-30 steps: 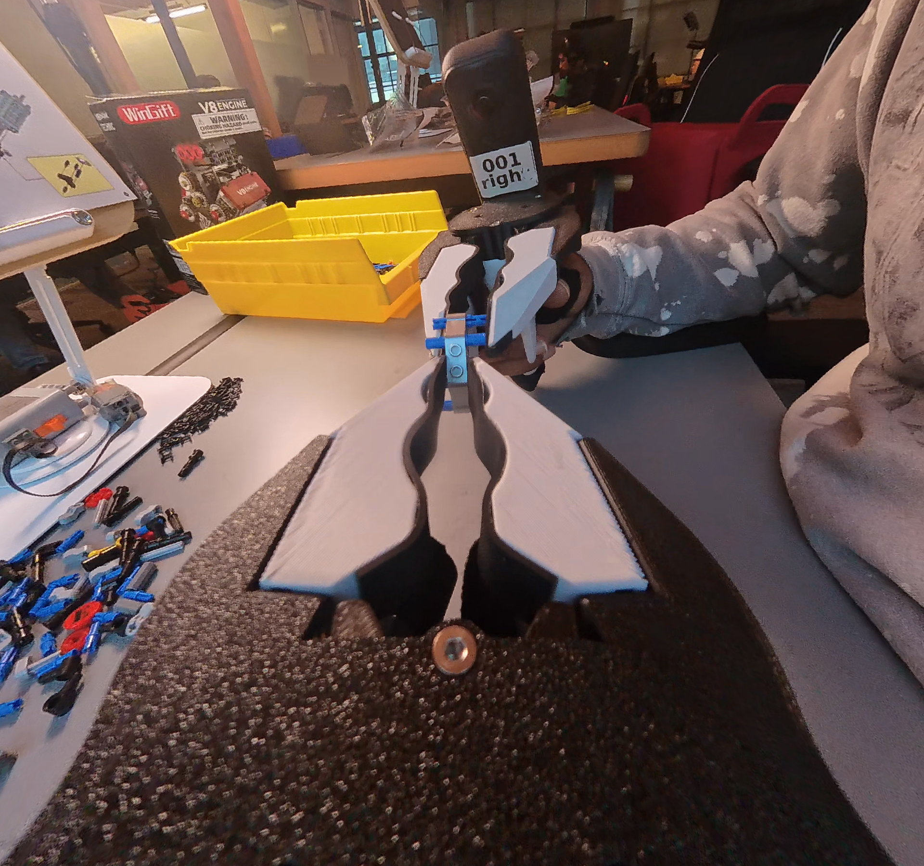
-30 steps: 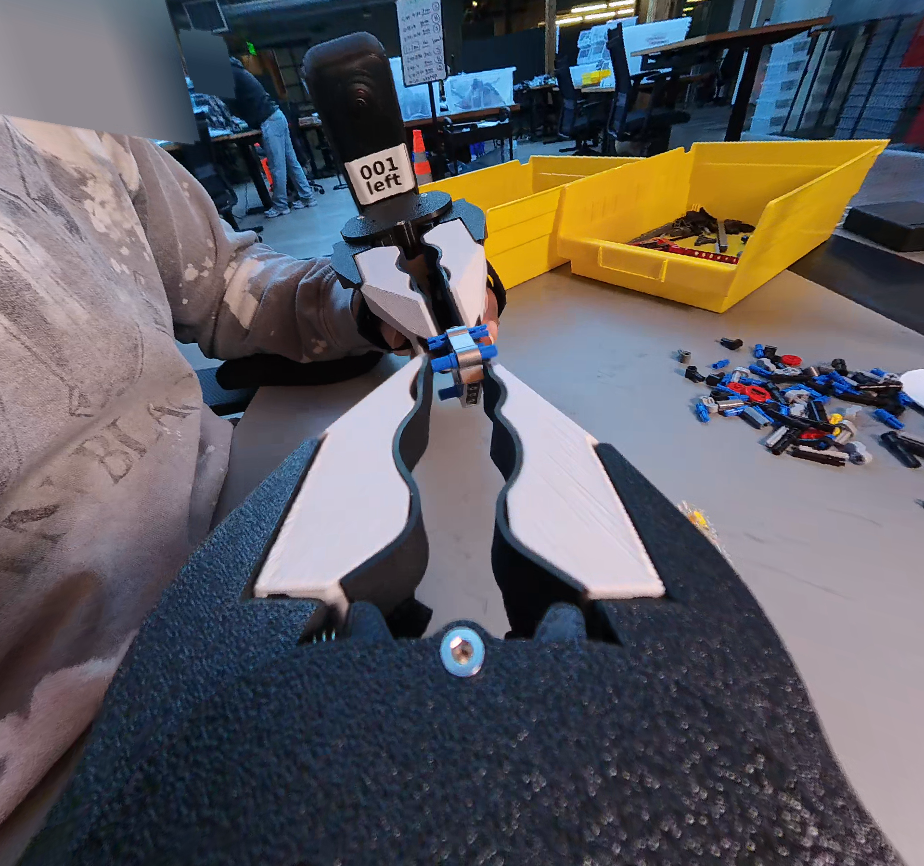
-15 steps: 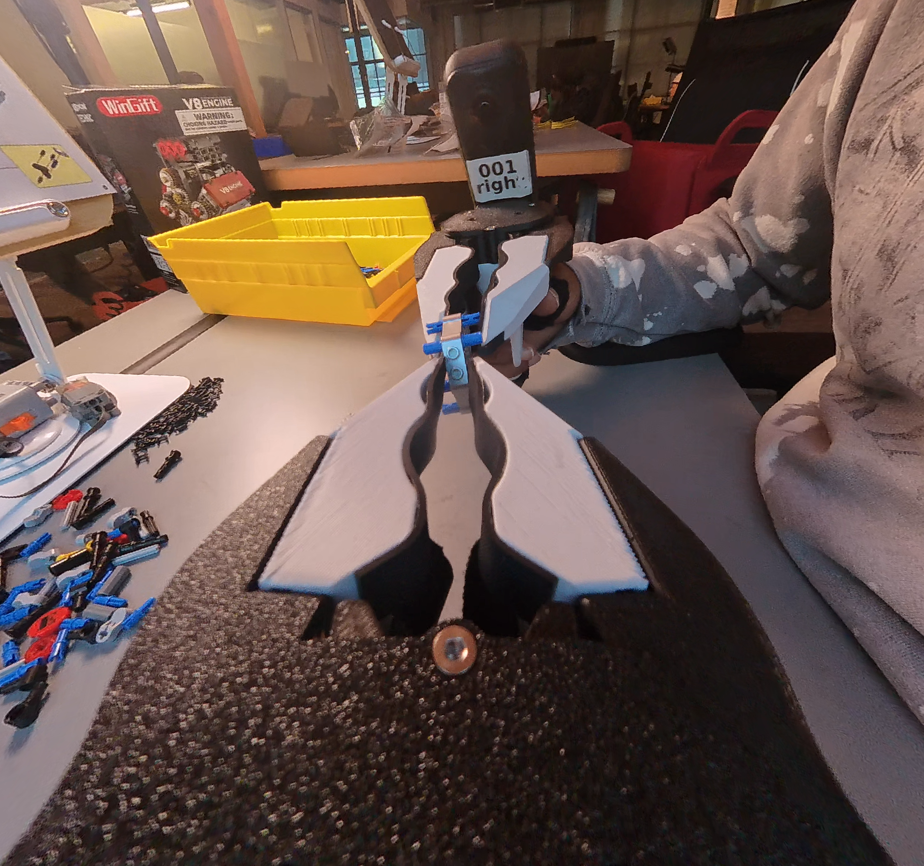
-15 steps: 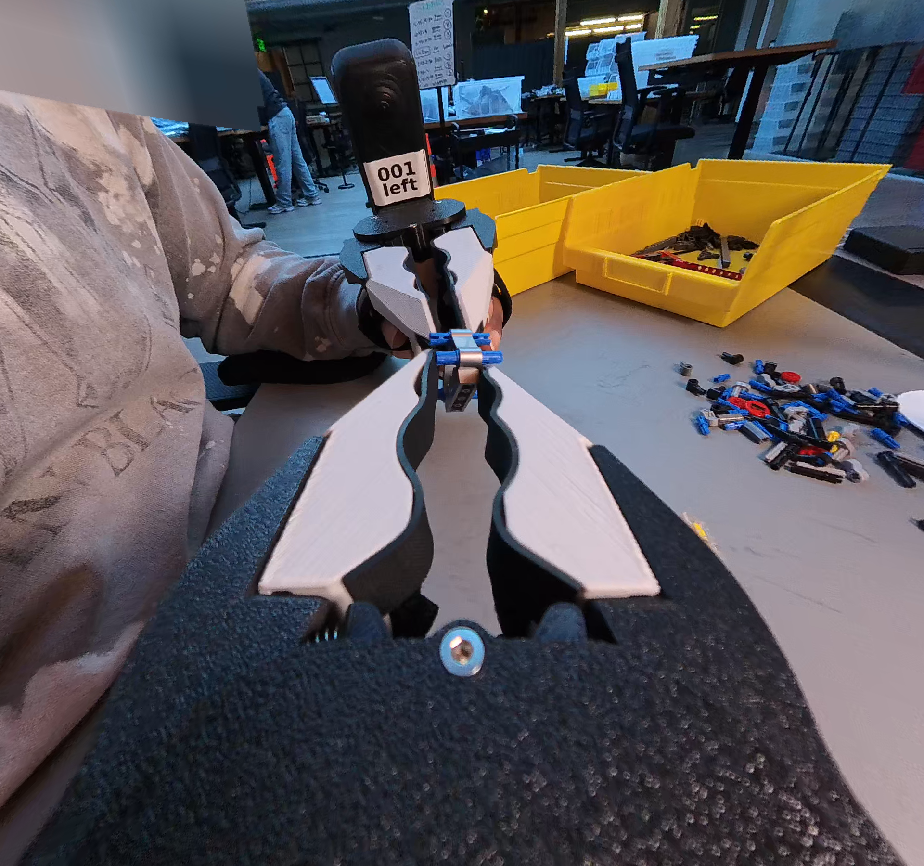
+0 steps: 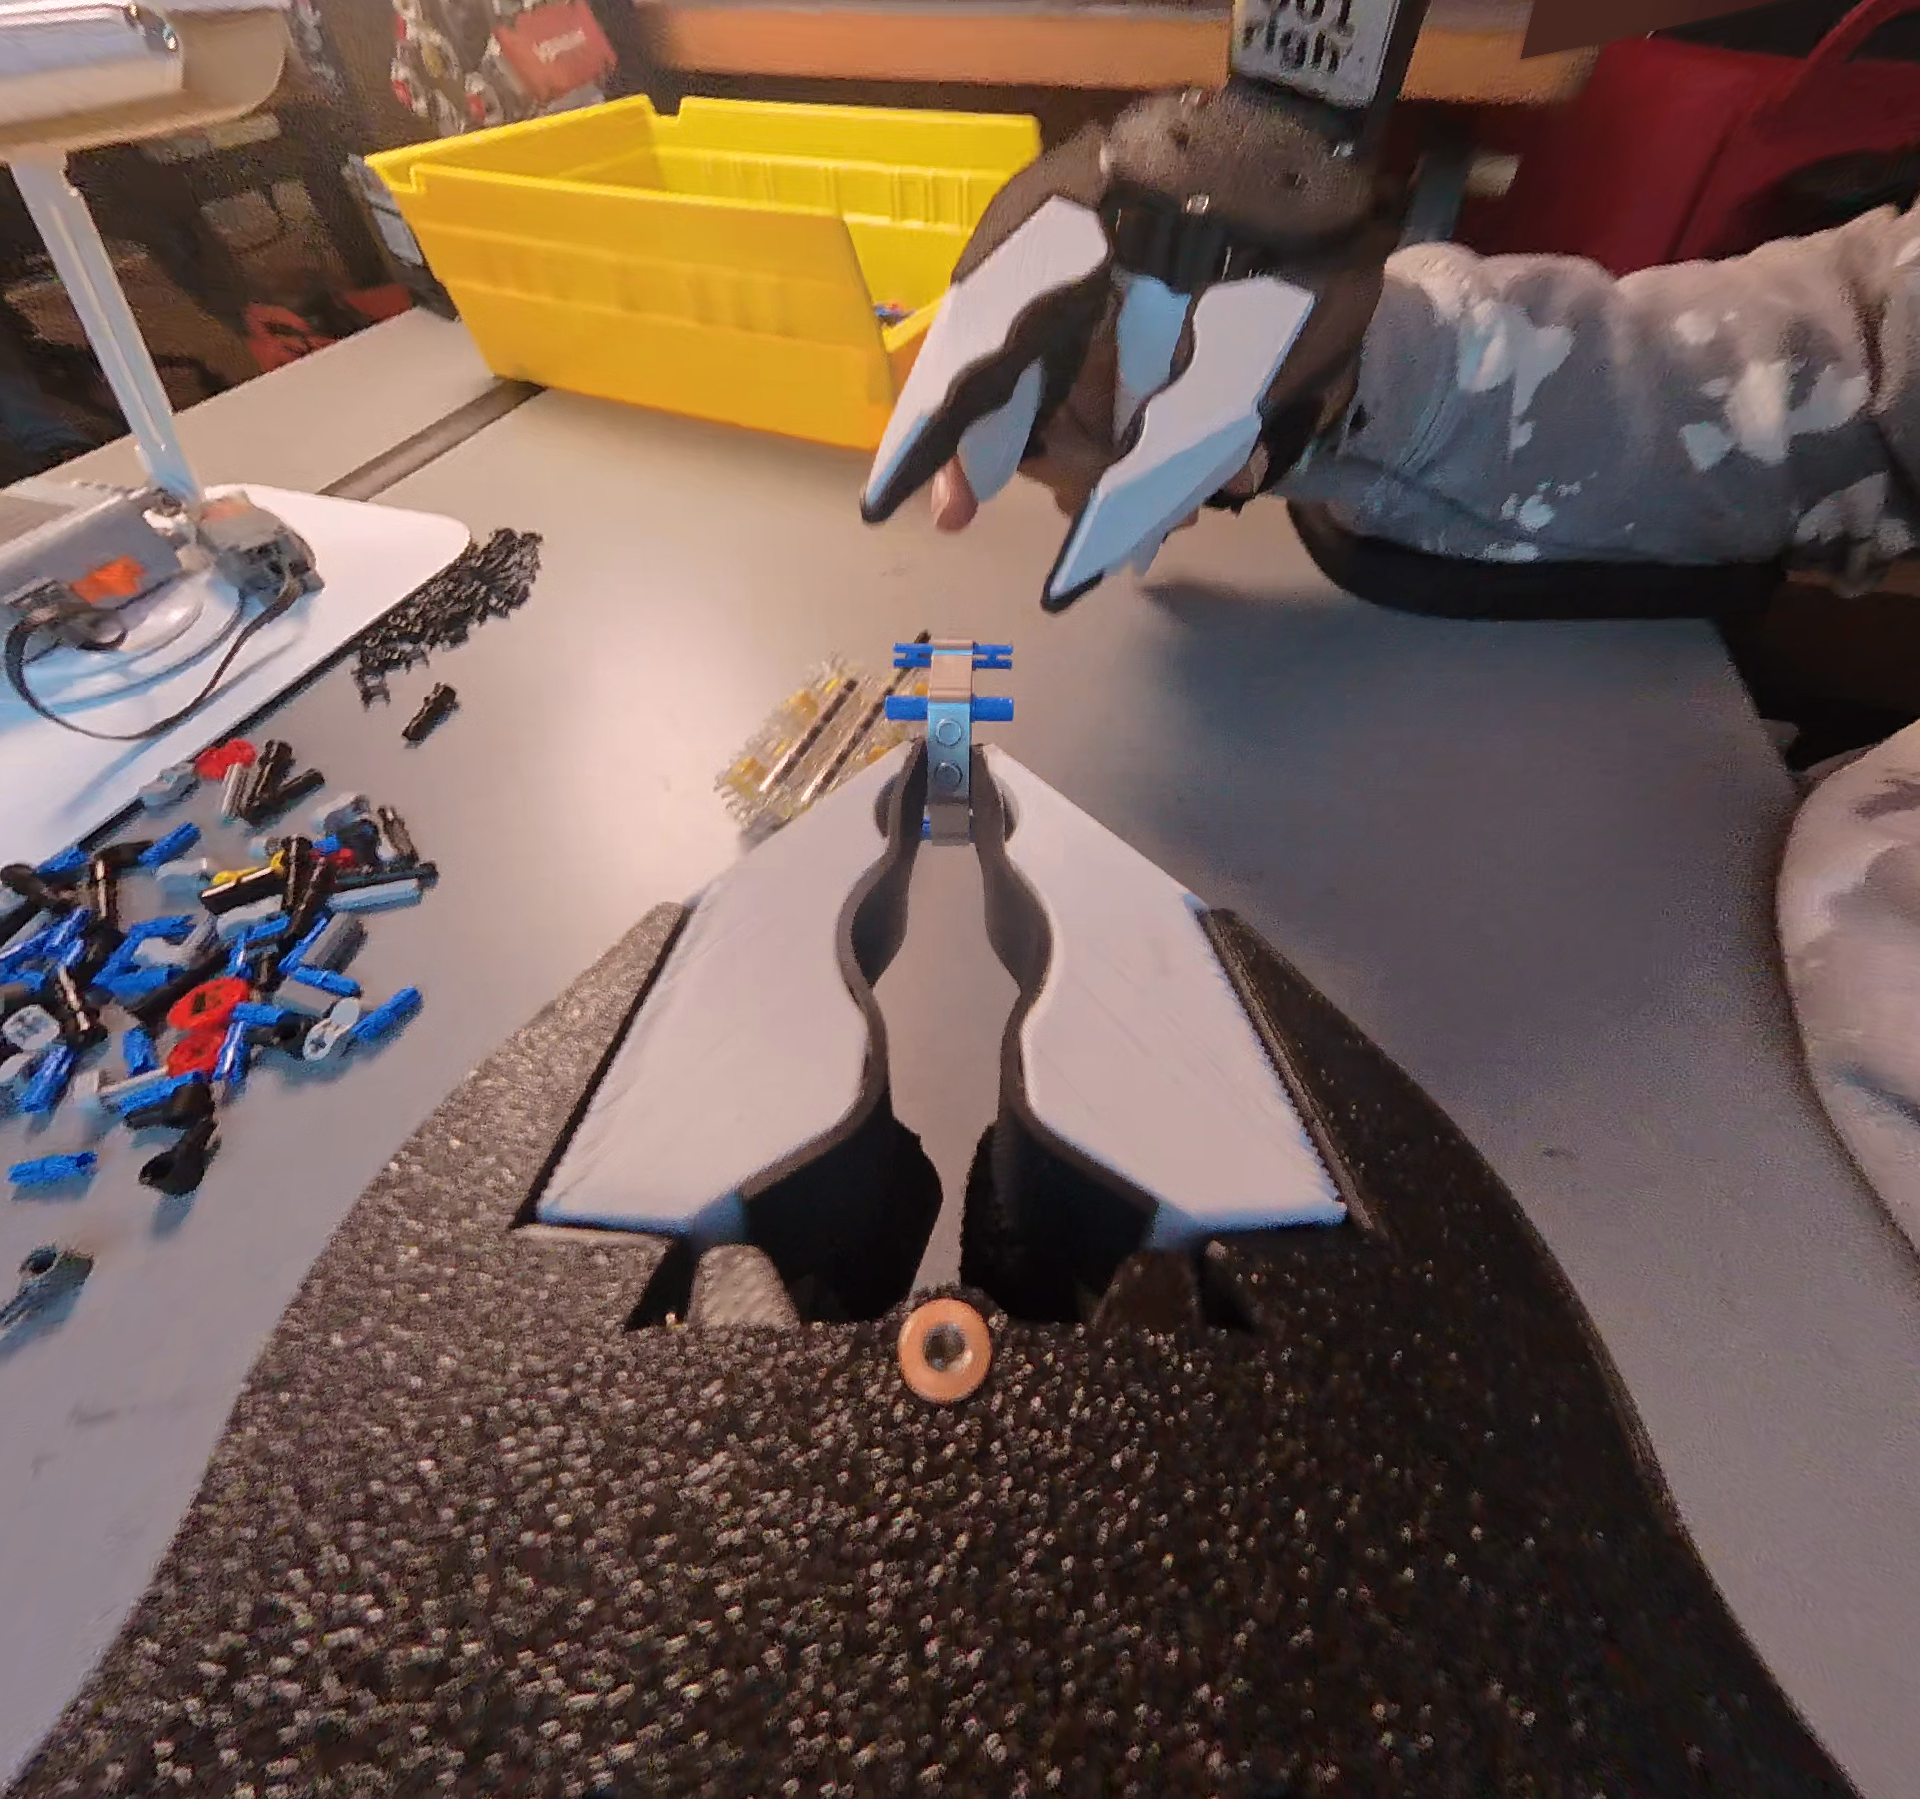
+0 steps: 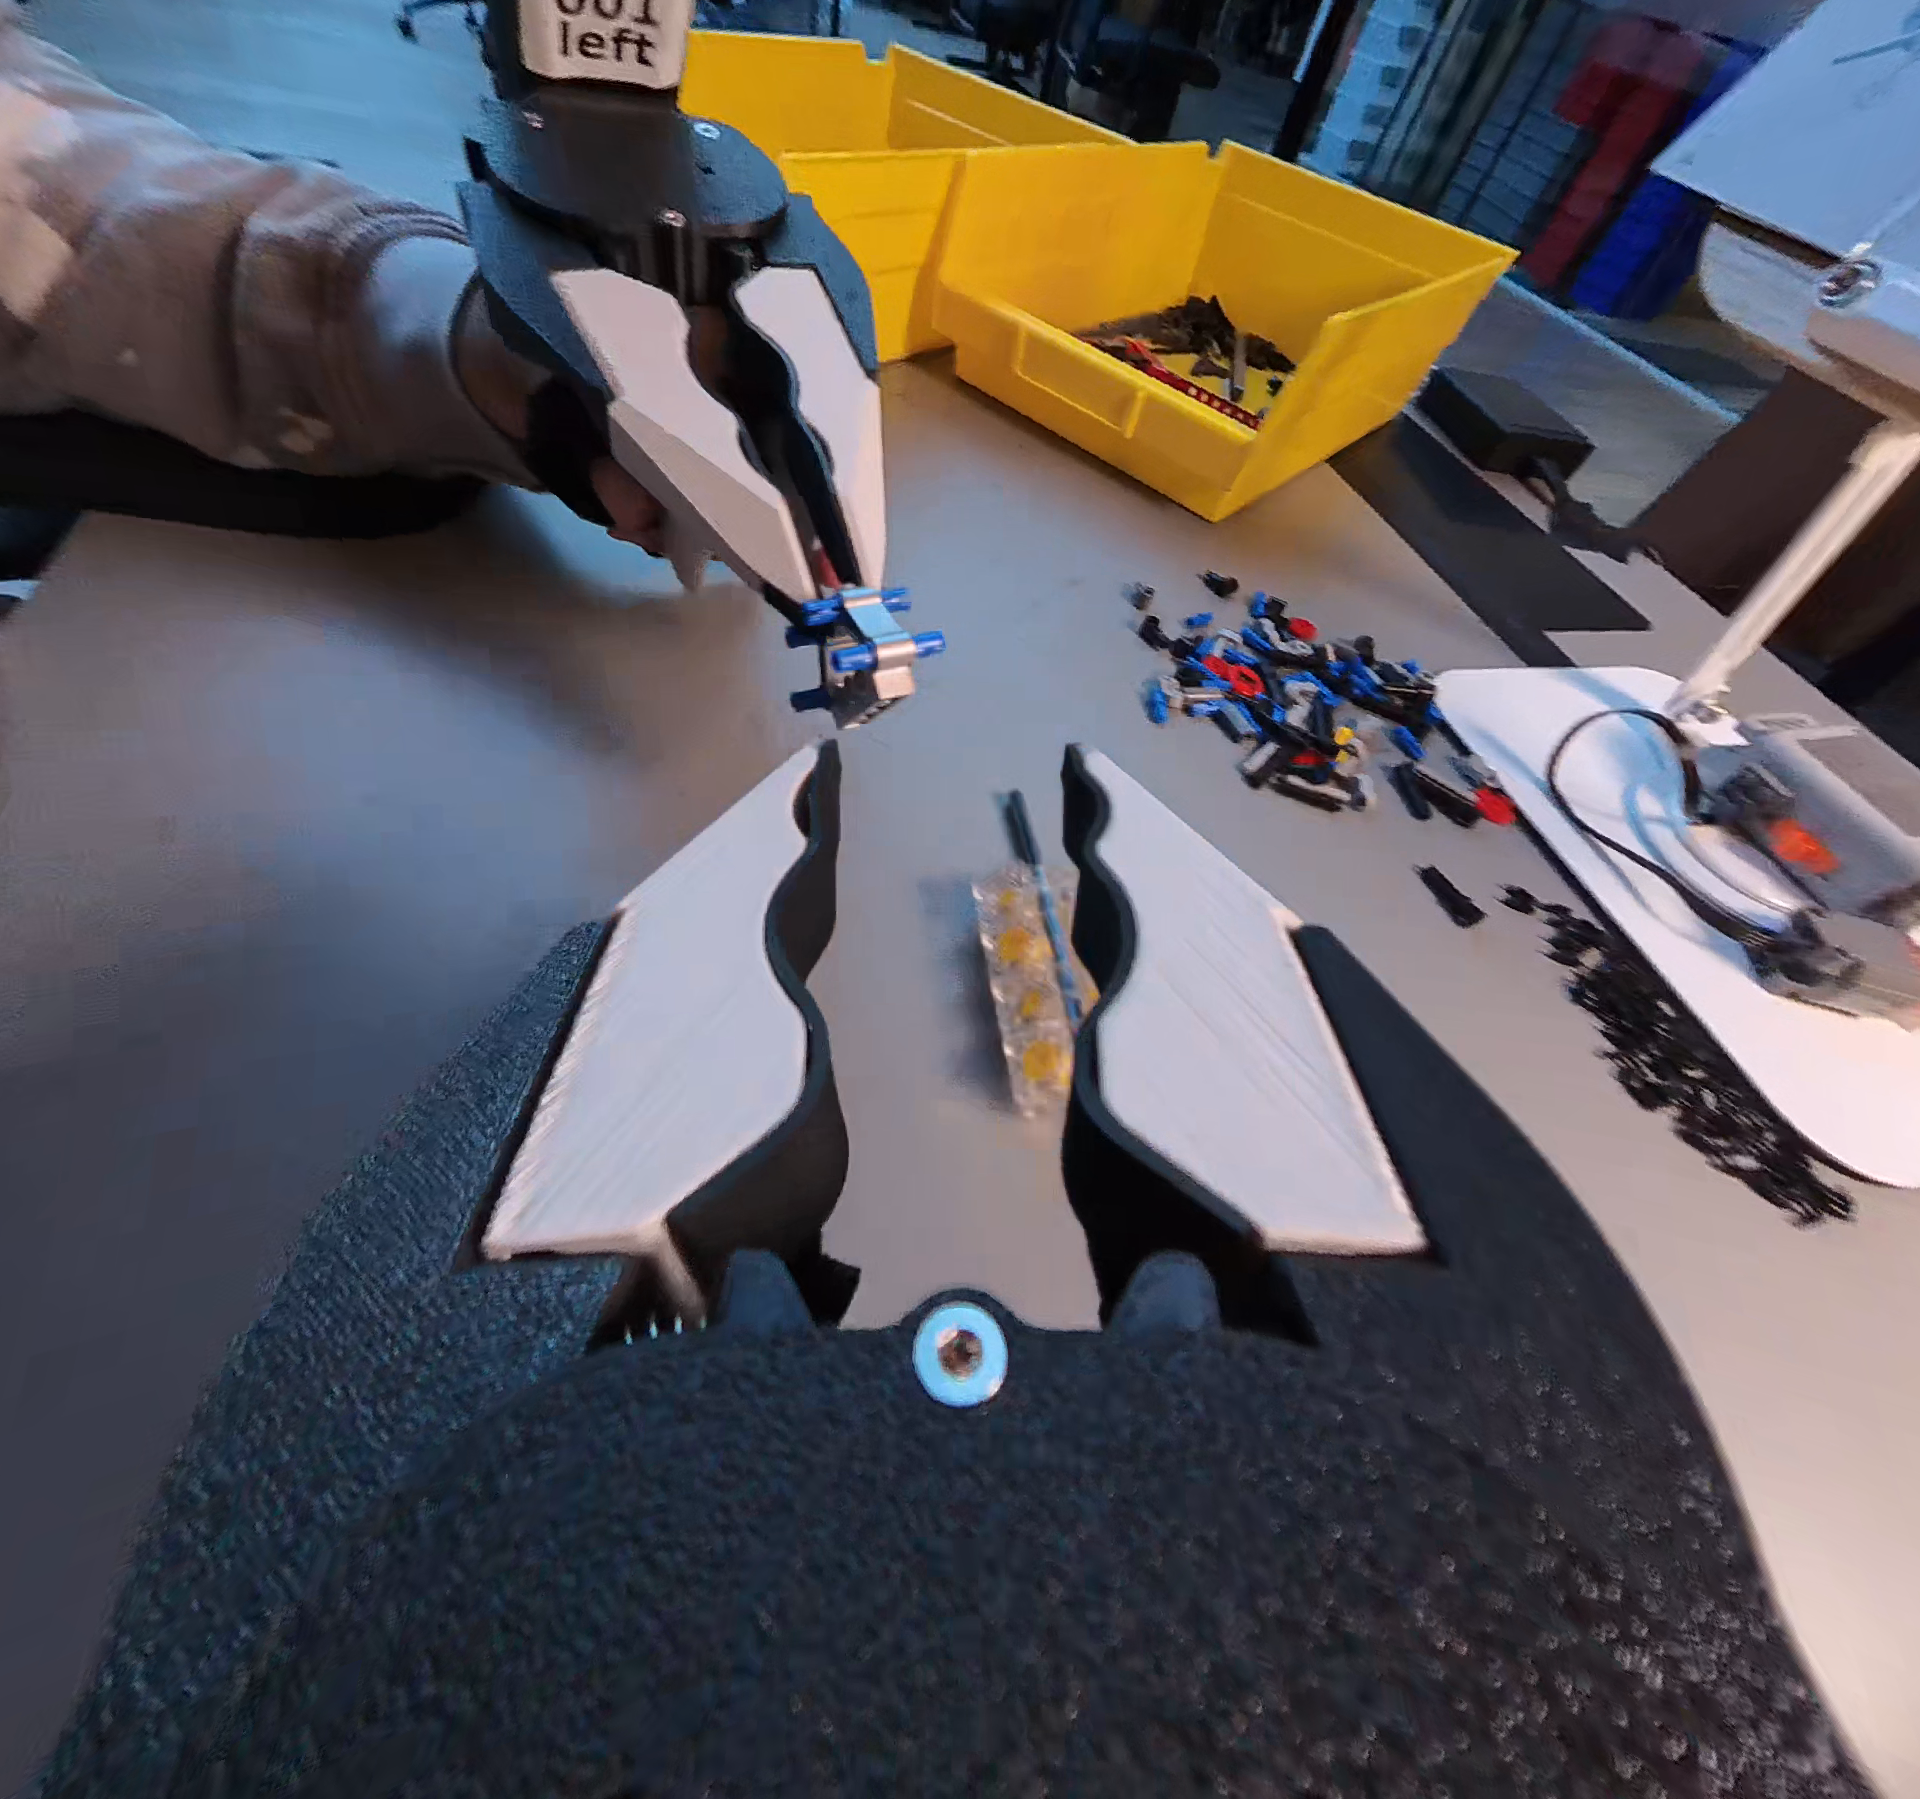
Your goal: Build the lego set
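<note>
My left gripper (image 5: pixel 951 762) is shut on a small grey beam with blue pins (image 5: pixel 952 710) and holds it above the grey table. It also shows in the right wrist view (image 6: pixel 831 596), with the beam (image 6: pixel 868 653) sticking out of its tips. My right gripper (image 6: pixel 945 762) is open and empty, its fingers spread over a clear part with yellow pieces (image 6: pixel 1023 991) and a thin dark axle (image 6: pixel 1023 824) that lie on the table. In the left wrist view the right gripper (image 5: pixel 966 544) hangs open just beyond the beam, apart from it.
A pile of small blue, black and red parts (image 5: pixel 177 960) lies left, also in the right wrist view (image 6: pixel 1299 700). Yellow bins (image 5: pixel 686 263) (image 6: pixel 1216 315) stand at the back. A white stand base (image 6: pixel 1714 918) bears a grey motor with cable (image 6: pixel 1766 835); black pins (image 5: pixel 457 586) lie beside it. Across from one pair of fingers to the other is roughly 5 centimeters. About 25 centimeters separates my right fingertips from the white stand base (image 6: pixel 1714 918). Look for it in the left wrist view (image 5: pixel 275 607) too.
Both grippers held the beam together. The right gripper has let go, opened wide and pulled back. The left gripper keeps the beam, and both have tilted down towards the table.
</note>
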Available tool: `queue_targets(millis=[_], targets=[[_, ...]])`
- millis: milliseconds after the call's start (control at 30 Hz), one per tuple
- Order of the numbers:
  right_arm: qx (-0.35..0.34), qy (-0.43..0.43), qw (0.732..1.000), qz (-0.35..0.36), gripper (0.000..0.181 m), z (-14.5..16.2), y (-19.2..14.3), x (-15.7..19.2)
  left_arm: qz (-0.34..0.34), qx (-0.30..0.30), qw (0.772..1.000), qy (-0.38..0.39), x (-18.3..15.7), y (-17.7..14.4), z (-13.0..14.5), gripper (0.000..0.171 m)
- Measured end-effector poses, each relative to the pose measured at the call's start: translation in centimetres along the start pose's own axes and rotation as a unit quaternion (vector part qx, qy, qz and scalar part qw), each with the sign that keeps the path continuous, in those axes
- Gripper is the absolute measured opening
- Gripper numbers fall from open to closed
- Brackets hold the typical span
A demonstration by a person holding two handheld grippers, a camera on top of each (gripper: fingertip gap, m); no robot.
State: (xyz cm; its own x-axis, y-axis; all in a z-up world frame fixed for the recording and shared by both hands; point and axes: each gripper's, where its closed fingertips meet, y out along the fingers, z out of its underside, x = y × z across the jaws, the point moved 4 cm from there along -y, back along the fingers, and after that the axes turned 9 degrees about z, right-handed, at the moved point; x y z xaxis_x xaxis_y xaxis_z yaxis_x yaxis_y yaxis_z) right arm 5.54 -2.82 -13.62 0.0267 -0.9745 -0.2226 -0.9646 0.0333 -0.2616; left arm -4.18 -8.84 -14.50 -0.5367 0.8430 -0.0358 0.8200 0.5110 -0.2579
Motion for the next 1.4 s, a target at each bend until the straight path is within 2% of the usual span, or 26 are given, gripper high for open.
queue_targets(millis=[100,200,467,600,767,1067,1400], targets=[[0.010,0.016,0.999,0.033,0.044,0.6,-0.7,-2.0,-0.016,0.056,0.998,0.000,0.5,0.4,1.5,0.007],[0.017,0.026,0.999,0.034,0.044,1.2,-0.6,-2.4,-0.006,0.084,0.996,-0.009,0.2,0.9,2.4,0.007],[0.076,-0.065,0.995,-0.018,0.043,2.4,1.9,2.4,0.001,0.132,0.991,-0.036,0.2,1.3,3.9,0.006],[0.109,-0.091,0.990,-0.021,0.043,2.9,3.0,4.1,0.003,0.146,0.988,-0.040,0.0,1.4,4.3,0.007],[0.140,-0.108,0.984,-0.008,0.045,3.7,3.9,4.5,0.003,0.147,0.988,-0.040,-0.1,1.5,4.3,0.007],[0.168,-0.073,0.983,0.013,0.046,3.7,5.4,4.7,0.004,0.150,0.988,-0.038,-0.3,1.7,4.4,0.007],[0.194,-0.049,0.979,0.031,0.040,4.3,5.1,4.1,0.022,0.140,0.988,-0.064,0.1,0.8,4.1,0.011]])
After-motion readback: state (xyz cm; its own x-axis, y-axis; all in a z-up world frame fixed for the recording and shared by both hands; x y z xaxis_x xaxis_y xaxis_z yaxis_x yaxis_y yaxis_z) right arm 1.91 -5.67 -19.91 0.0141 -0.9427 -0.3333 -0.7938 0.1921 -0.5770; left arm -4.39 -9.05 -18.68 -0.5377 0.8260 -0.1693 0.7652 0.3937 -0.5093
